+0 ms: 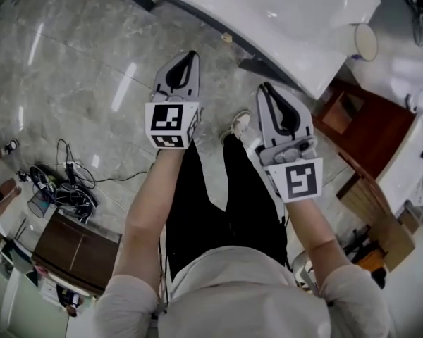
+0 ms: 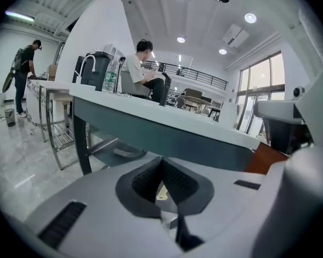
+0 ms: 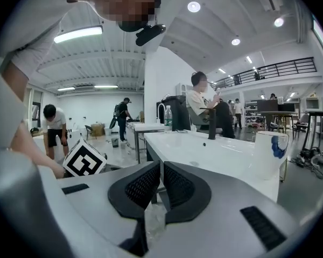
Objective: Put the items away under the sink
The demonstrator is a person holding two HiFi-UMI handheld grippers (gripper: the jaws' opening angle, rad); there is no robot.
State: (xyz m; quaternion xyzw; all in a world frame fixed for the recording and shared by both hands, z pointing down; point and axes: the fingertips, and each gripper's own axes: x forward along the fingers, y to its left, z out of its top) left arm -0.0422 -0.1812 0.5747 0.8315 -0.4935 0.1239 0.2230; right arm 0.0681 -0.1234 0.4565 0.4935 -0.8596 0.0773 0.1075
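Note:
I stand in front of a long white sink counter [image 1: 282, 20]. Both grippers are raised before me. My left gripper [image 1: 189, 55] is shut with nothing between its pads; in the left gripper view its tips [image 2: 162, 159] meet below the counter's grey-green edge [image 2: 167, 130]. My right gripper [image 1: 266, 87] is also shut and holds nothing, its tips [image 3: 160, 163] level with the counter top [image 3: 215, 155]. A black faucet [image 3: 212, 123] rises from the counter. At its near end stands a white roll with blue print [image 3: 272, 155], which also shows in the head view [image 1: 365, 42].
A brown wooden cabinet [image 1: 359, 129] sits under the counter's right end. A water bottle [image 2: 111, 75] and a dark box stand on the counter's far end, where a person sits. Cables [image 1: 63, 189] and a dark cabinet [image 1: 77, 252] lie on the marble floor to my left.

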